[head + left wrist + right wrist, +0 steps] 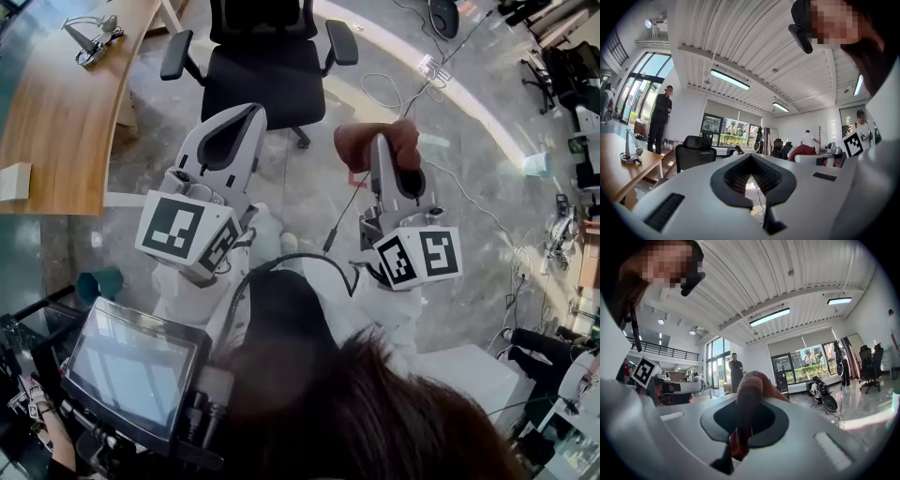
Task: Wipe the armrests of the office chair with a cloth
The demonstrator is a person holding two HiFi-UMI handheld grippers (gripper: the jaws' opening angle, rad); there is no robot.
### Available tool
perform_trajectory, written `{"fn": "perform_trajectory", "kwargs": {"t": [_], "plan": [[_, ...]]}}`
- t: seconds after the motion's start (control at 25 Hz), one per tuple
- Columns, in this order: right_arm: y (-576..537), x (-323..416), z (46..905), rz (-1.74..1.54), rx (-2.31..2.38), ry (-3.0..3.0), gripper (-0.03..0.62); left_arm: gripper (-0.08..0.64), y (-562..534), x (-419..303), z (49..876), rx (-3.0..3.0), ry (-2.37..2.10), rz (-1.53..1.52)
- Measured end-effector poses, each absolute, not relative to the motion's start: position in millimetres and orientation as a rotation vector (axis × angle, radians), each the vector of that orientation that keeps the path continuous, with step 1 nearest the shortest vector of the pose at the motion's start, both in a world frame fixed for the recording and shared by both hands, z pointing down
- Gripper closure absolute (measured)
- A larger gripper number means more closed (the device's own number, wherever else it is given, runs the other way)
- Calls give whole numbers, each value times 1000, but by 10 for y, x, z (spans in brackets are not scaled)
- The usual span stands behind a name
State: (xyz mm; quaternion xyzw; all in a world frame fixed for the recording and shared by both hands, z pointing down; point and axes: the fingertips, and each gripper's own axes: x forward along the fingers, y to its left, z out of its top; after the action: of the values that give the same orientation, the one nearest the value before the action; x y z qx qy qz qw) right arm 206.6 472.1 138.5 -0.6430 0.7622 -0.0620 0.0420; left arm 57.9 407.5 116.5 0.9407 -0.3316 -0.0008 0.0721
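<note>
A black office chair (262, 75) stands on the floor ahead of me, its left armrest (176, 54) and right armrest (342, 42) both bare. My right gripper (382, 148) is shut on a reddish-brown cloth (354, 143), held up short of the chair's seat. In the right gripper view the cloth (749, 390) bulges out over the closed right gripper (746, 411). My left gripper (249, 112) is shut with nothing in it, raised beside the right one. The left gripper (750, 157) points over the chair (695, 152) toward the windows.
A curved wooden desk (66, 112) with a small lamp (92, 42) lies left of the chair. Cables and a power strip (424, 67) trail on the floor at right. A teal bin (98, 284) and a screen (131, 370) sit near my left. People stand in the background.
</note>
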Motion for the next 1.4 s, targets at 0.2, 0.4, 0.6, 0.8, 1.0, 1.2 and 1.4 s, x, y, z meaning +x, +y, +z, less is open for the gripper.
{"fn": "perform_trajectory", "kwargs": {"t": [0.2, 0.4, 0.6, 0.8, 1.0, 1.2, 1.4], "plan": [[4209, 2237, 1596, -209, -2008, 2334, 569, 557, 3553, 698, 1411, 2807, -981, 13], [3243, 2626, 1876, -218, -2070, 2333, 569, 557, 2505, 1057, 1685, 2803, -936, 1], [2169, 3057, 2077, -240, -2143, 2301, 569, 557, 1362, 1417, 1832, 2823, -878, 24], [1193, 3344, 2223, -286, -2196, 2320, 569, 557, 384, 1667, 1984, 2803, -812, 74], [469, 3646, 2586, -330, -2188, 2433, 569, 557, -137, 1957, 2381, 2725, -741, 122], [-61, 3948, 3082, -433, -2187, 2577, 569, 557, -384, 2066, 2739, 2655, -743, 167], [-525, 4264, 3666, -446, -2192, 2826, 569, 557, -487, 2086, 2985, 2595, -788, 201]]}}
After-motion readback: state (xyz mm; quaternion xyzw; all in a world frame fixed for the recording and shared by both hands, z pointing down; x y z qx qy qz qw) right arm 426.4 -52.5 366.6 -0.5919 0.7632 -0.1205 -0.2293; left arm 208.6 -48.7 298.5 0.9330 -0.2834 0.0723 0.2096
